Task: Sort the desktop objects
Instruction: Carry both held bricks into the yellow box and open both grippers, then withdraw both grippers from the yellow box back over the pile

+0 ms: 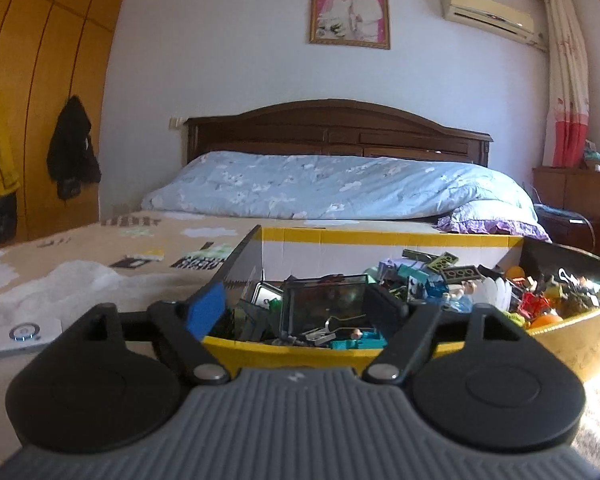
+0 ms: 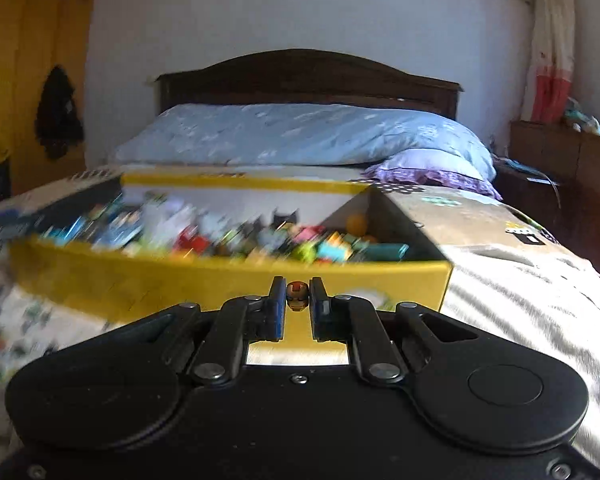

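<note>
A yellow cardboard box [image 1: 284,350] lies on the bed, filled with several small toy bricks and figures [image 1: 452,280]. My left gripper [image 1: 296,302] hangs at the box's near edge, open wide. Its blue-padded finger [image 1: 206,312] is by the left flap, and neither pad presses anything. A dark see-through piece [image 1: 326,300] lies in the box between the fingers. In the right wrist view the same box [image 2: 140,280] is blurred. My right gripper [image 2: 297,294] sits just before its front wall, shut on a tiny red and gold helmet head [image 2: 297,297].
The box rests on a patterned bedsheet [image 1: 80,256], with its flaps spread left [image 1: 236,260] and right [image 2: 452,216]. A small white device with a round button [image 1: 24,334] lies left of the box. A blue quilt [image 1: 332,188] and the headboard [image 1: 332,128] stand behind it.
</note>
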Demonstrator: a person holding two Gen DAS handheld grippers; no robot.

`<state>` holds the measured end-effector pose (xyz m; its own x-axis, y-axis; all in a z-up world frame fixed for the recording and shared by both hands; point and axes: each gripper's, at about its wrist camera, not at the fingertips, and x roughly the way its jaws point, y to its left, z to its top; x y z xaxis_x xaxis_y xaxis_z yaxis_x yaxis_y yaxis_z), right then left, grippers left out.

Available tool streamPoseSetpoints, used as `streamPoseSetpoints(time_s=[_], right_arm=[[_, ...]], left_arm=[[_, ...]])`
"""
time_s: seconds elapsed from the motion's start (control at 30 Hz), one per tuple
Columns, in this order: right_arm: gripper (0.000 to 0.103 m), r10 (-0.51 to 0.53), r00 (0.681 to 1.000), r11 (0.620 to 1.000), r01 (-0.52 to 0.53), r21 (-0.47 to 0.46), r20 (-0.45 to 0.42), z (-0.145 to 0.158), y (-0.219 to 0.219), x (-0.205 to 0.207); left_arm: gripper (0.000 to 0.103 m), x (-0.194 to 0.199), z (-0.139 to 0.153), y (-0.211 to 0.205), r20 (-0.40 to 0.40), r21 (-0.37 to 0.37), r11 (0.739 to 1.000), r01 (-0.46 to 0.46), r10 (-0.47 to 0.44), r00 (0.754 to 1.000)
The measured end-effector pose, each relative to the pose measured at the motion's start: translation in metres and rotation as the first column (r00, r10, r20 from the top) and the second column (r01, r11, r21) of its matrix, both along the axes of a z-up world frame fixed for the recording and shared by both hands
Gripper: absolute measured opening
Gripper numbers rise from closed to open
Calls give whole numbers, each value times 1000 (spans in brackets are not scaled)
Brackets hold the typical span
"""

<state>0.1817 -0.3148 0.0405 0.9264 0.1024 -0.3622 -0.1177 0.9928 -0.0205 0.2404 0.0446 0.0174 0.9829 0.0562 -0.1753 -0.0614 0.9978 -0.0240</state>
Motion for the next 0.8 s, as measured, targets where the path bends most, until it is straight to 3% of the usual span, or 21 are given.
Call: streamPoseSetpoints(time_s=[0.13, 0.3, 0.37, 0.4, 0.6, 0.8], right_arm=[[12, -65, 997, 995, 68, 67, -42, 10, -24, 46], [19, -116, 987, 991, 123, 59, -109, 11, -43, 89], [42, -134, 983, 987, 143, 67, -128, 11, -46, 97], [45, -133, 982, 986, 145, 80, -136, 11, -48, 100], [58, -123, 982, 984, 139, 107, -141, 10, -51, 90], [64, -56, 985, 996, 66, 59, -163, 12, -42, 60]], left_arm=[[95, -4, -2, -7, 12, 20, 1000, 4, -5, 1000], [103, -7, -5, -12, 23, 51, 999, 1, -2, 1000], [103, -8, -4, -11, 30, 43, 999, -1, 0, 1000], [103, -8, -4, -10, 31, 38, 999, -2, 1, 1000], [103, -4, -5, -7, 8, 21, 1000, -15, 15, 1000], [103, -7, -7, -10, 3, 37, 999, 5, -6, 1000]])
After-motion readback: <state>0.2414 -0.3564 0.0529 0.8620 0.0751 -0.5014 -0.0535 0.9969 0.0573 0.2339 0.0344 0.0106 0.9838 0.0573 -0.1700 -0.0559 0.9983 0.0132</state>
